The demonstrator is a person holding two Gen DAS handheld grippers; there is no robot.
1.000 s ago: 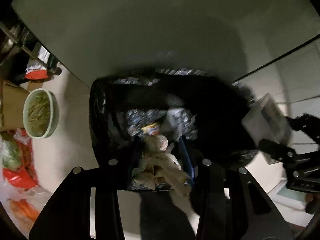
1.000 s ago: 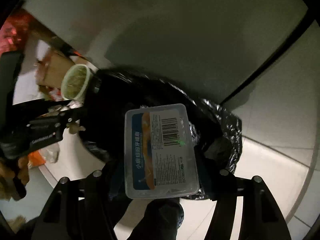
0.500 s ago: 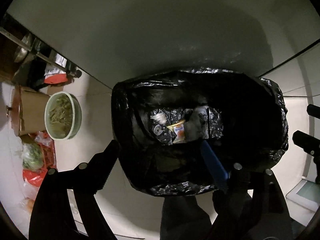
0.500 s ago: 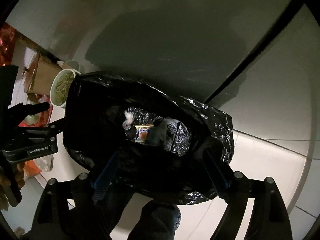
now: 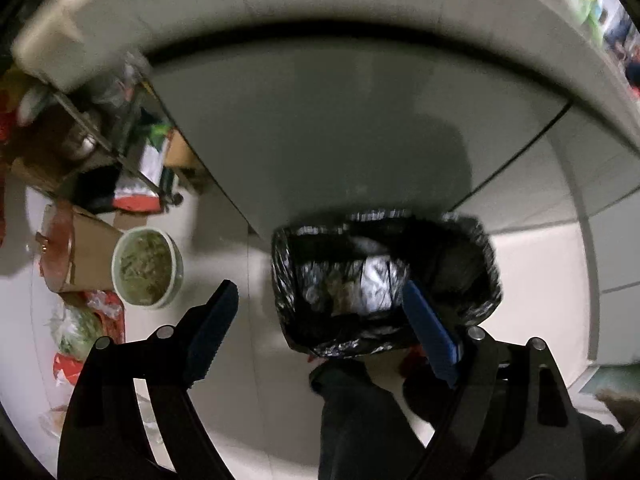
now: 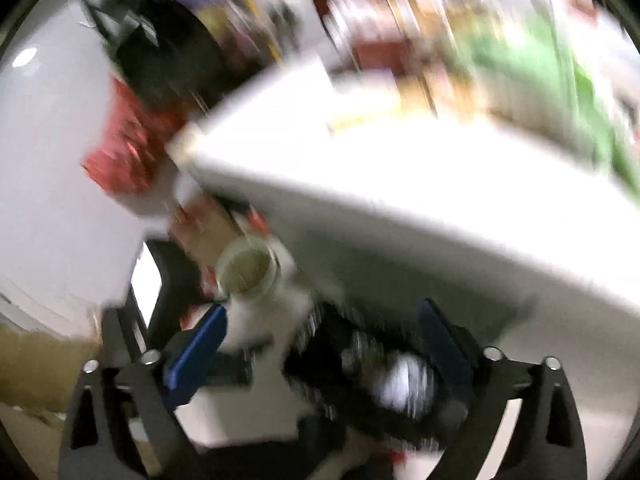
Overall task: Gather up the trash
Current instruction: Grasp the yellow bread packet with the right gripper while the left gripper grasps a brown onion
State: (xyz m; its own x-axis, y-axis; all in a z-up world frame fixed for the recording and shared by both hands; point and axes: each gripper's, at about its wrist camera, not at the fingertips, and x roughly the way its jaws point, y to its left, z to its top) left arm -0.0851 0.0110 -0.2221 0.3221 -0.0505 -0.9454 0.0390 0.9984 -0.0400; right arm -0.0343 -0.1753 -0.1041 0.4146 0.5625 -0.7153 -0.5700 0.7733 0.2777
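A bin lined with a black bag (image 5: 456,240) stands on the floor against a white cabinet, with crumpled trash (image 5: 360,284) inside. My left gripper (image 5: 320,300) is open and empty, raised above the bin's near left side. In the blurred right wrist view my right gripper (image 6: 320,324) is open and empty, with the black bag (image 6: 344,344) low between its fingers. A green bowl of scraps (image 5: 146,268) sits on the floor to the bin's left and shows in the right wrist view (image 6: 246,268) too.
A cardboard box (image 5: 86,254), red and green bags (image 5: 86,328) and a metal rack (image 5: 104,148) crowd the floor at left. The white counter edge (image 6: 400,200) crosses the right wrist view, with blurred packages (image 6: 540,48) on top. My dark trouser leg (image 5: 360,412) is below.
Both grippers opened and dropped their loads, the crumpled paper and the plastic box, into the bin. Both have since lifted away; the right swings up toward the counter.
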